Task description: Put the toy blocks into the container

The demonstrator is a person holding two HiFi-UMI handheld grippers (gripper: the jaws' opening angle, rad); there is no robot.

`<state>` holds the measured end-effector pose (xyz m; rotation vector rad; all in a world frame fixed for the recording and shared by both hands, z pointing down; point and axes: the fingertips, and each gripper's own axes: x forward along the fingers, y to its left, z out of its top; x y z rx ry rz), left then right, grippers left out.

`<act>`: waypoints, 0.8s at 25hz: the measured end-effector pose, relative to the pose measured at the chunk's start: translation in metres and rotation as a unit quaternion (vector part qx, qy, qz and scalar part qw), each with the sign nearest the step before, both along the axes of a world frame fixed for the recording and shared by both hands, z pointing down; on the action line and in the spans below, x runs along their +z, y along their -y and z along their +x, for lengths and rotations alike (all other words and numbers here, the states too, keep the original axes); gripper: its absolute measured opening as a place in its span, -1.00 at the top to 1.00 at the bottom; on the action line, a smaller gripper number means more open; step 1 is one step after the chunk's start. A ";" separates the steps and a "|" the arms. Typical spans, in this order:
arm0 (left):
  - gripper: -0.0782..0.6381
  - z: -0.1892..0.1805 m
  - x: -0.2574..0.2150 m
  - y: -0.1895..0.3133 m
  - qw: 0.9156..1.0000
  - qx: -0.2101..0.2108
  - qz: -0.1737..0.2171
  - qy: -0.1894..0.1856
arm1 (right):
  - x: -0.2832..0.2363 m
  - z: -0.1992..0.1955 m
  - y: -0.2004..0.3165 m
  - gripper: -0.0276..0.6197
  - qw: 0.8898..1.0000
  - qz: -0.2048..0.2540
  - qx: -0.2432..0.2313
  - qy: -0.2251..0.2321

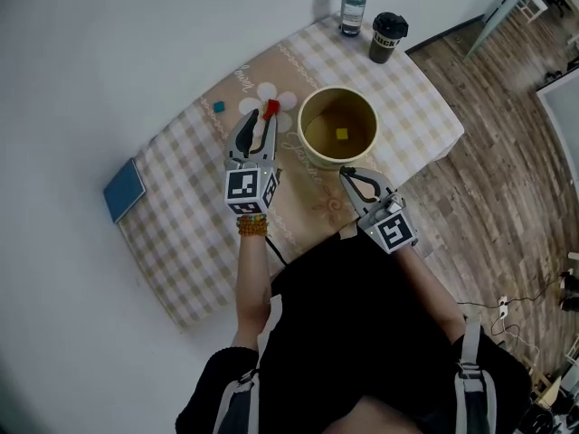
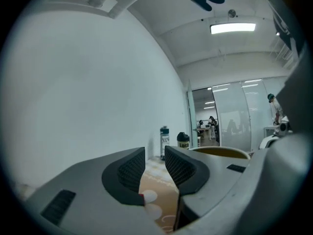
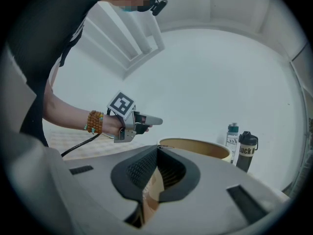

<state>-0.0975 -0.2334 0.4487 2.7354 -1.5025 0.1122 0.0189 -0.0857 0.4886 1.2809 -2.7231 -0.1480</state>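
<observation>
The left claw (image 1: 259, 118) stands fairly wide, its pads apart with only tablecloth showing between them. The red block (image 1: 270, 108) sits right at its tip, on the side toward the container; I cannot tell whether the two touch. The cream container (image 1: 308, 107) stands just right of that claw and just ahead of the right claw (image 1: 346, 174), with a yellow block (image 1: 342, 135) inside. The right claw is closed, tips together, holding nothing. A teal block (image 1: 218, 107) lies on the table (image 1: 181, 233), left of the left claw's tip.
</observation>
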 end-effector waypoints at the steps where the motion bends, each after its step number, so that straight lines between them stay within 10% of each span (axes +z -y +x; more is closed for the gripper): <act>1: 0.42 -0.009 0.013 0.006 1.000 -0.012 -0.012 0.004 | 0.001 -0.001 0.001 0.92 1.000 -0.002 -0.001 -0.001; 20: 0.28 -0.027 0.200 0.068 0.970 -0.066 -0.218 0.086 | 0.016 0.011 0.012 0.92 0.999 -0.028 0.009 -0.034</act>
